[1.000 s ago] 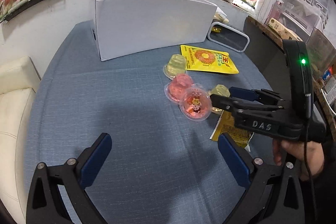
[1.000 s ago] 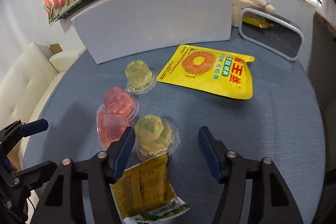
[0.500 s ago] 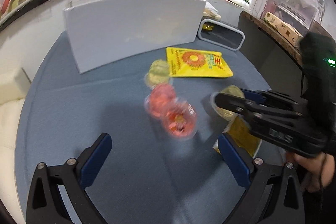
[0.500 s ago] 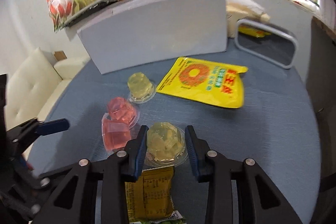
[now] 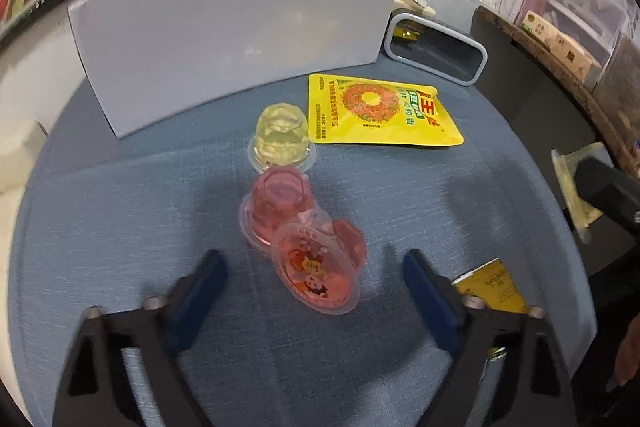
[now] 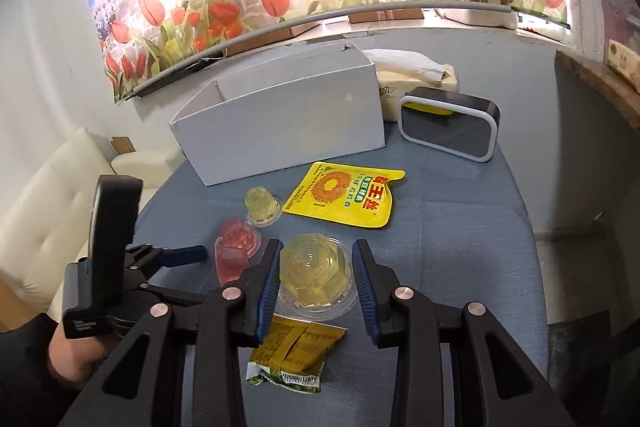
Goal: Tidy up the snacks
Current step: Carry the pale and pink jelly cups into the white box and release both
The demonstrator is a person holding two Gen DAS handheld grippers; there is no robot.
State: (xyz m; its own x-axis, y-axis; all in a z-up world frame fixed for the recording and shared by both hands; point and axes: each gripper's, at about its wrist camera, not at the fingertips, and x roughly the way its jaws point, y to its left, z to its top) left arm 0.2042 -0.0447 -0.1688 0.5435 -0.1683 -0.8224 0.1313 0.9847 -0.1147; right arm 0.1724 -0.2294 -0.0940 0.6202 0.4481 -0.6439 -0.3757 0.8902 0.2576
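My right gripper (image 6: 316,277) is shut on a yellow jelly cup (image 6: 314,273) and holds it lifted above the blue table. Below it lies a small yellow-green snack packet (image 6: 296,351). My left gripper (image 5: 316,291) is open, its jaws either side of a tipped pink jelly cup (image 5: 316,271) lying on the table. A second pink cup (image 5: 280,203) and a yellow cup (image 5: 282,139) stand just behind it. A large yellow snack bag (image 5: 376,115) lies flat further back. An open white box (image 6: 280,123) stands at the table's far side.
A grey-rimmed black speaker (image 6: 450,129) stands to the right of the box, with a cream tissue pack (image 6: 412,71) behind it. A cream sofa (image 6: 44,211) borders the table's left edge. Shelves with boxes (image 5: 560,43) stand on the right.
My right gripper has closed on the yellow jelly cup and lifted it off the table. My left gripper has moved forward, so its jaws now flank the tipped pink cup.
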